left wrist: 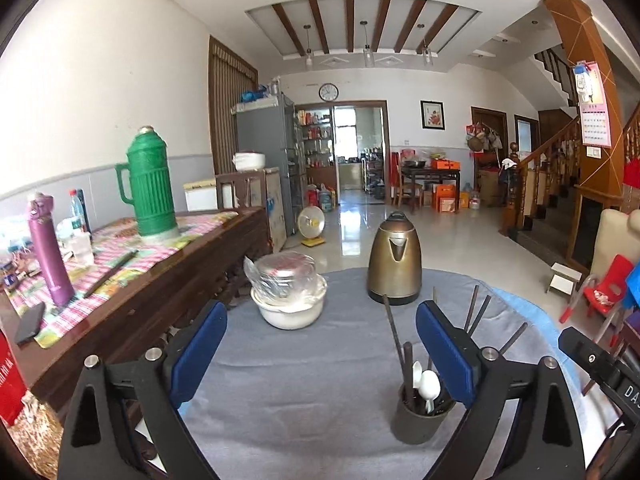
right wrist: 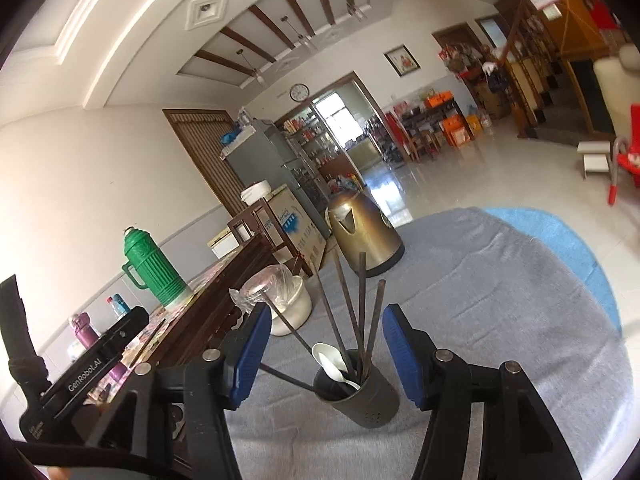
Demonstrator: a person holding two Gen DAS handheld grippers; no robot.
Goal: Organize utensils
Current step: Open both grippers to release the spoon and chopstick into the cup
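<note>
Both grippers are up close here, blue pads spread; the left gripper (left wrist: 316, 344) has its jaws wide apart with nothing between them but bare grey cloth (left wrist: 304, 384), and the right gripper (right wrist: 324, 356) is released too, jaws parted above the utensil holder (right wrist: 360, 396) with the pads not pressing on anything. That dark holder stands upright on the cloth, just off the left gripper's right-hand pad in the left view; inside it are dark chopsticks (right wrist: 352, 312) fanning out at different angles plus white spoons (right wrist: 332, 360). Further back on the cloth sits a brass-coloured kettle (left wrist: 394, 260), and to its left a white bowl (left wrist: 290, 308) with a plastic-wrapped metal dish on top; they're well apart from the holder. Off to the side a wooden sideboard (left wrist: 160, 292) carries a green thermos (left wrist: 150, 184) and a purple flask (left wrist: 48, 248).
</note>
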